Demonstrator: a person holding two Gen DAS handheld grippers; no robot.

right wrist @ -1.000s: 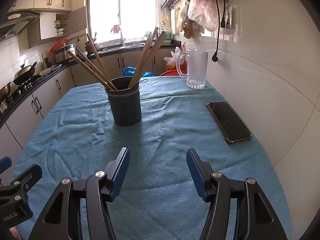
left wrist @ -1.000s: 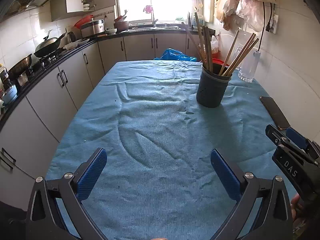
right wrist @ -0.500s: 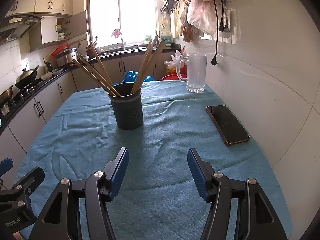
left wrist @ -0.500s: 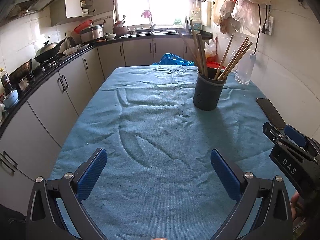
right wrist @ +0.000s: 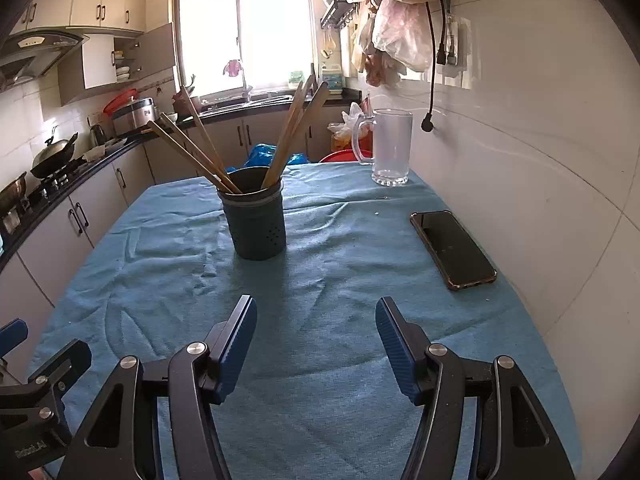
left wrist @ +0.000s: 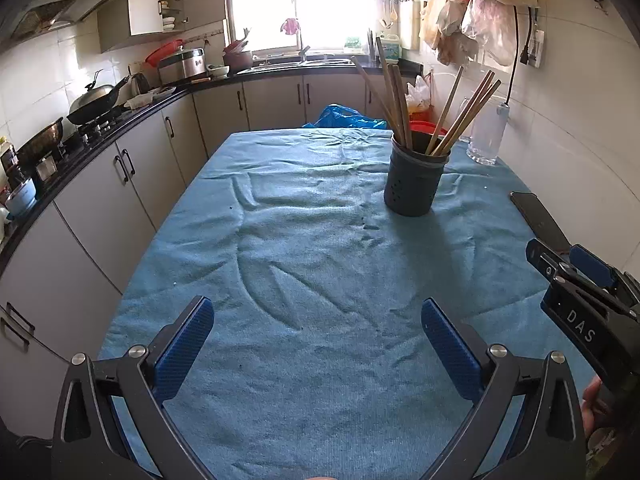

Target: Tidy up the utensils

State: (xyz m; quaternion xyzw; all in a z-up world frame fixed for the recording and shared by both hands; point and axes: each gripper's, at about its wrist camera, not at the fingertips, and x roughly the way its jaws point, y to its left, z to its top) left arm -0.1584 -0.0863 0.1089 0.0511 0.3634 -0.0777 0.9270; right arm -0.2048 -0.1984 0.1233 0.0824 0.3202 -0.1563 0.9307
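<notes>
Chopsticks' [right wrist: 192,148] lower ends inside holder [right wrist: 256,224]

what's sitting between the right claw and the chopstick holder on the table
Nothing visible. The right claw is open and empty, and only bare blue tablecloth lies between it and the dark chopstick holder. The phone lies off to the right near the wall, and the glass mug stands beyond the holder, both clear of that line.
</notes>
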